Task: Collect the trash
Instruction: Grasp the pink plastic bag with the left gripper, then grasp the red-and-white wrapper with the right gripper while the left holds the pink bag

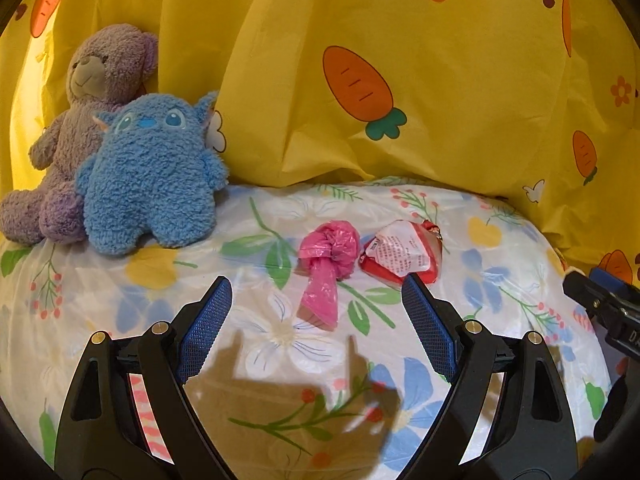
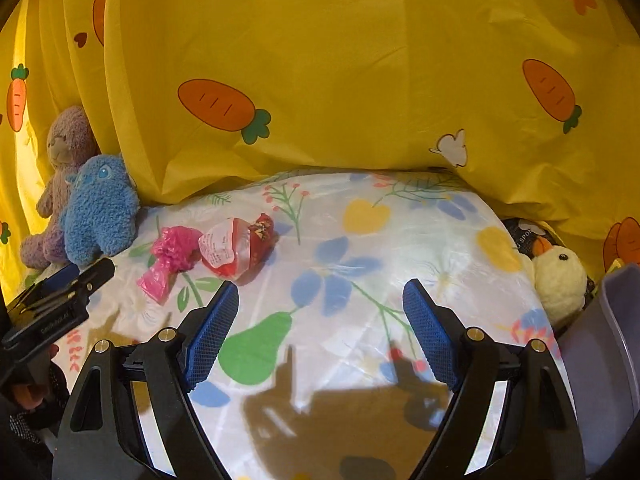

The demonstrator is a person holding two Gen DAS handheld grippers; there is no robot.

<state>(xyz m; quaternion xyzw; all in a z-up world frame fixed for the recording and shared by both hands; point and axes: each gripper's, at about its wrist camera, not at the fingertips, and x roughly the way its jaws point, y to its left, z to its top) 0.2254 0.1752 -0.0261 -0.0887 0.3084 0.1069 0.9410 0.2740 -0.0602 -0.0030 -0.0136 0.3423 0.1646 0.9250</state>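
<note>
A knotted pink plastic bag lies on the floral bed cover, with a crumpled red and white wrapper just to its right. My left gripper is open and empty, its blue pads either side of the pink bag, slightly short of it. In the right wrist view the pink bag and the wrapper lie at the left. My right gripper is open and empty over bare cover, to the right of both. The left gripper shows at the left edge there.
A purple teddy bear and a blue plush toy sit at the back left against yellow carrot-print fabric. A yellow duck plush and a grey-purple bin are at the right of the bed.
</note>
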